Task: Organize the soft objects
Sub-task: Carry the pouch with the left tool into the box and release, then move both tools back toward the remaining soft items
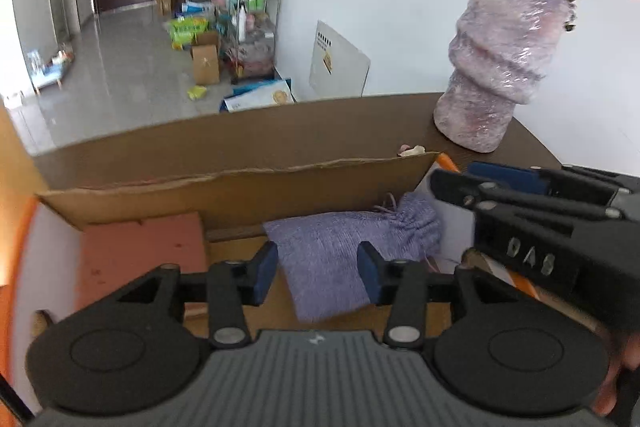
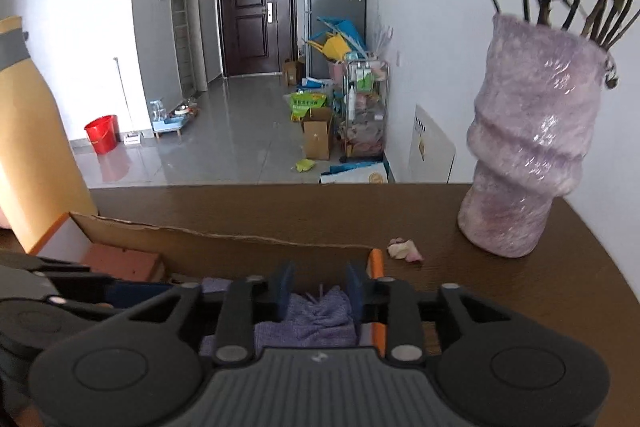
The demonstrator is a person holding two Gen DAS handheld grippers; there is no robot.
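Lay slantwise in torn cardboard box: lilac knitted drawstring pouch, gathered neck toward vase; left tool and right tool both spread, pinching nothing.

Lavender knitted drawstring pouch, finely ribbed. Plain brown cardboard box with orange-edged white flaps. Salmon-pink flat pad inside it. Dark brown wood-grain table. Mottled lilac glossy vase holding faded pink flowers. Black grippers, blue pads.
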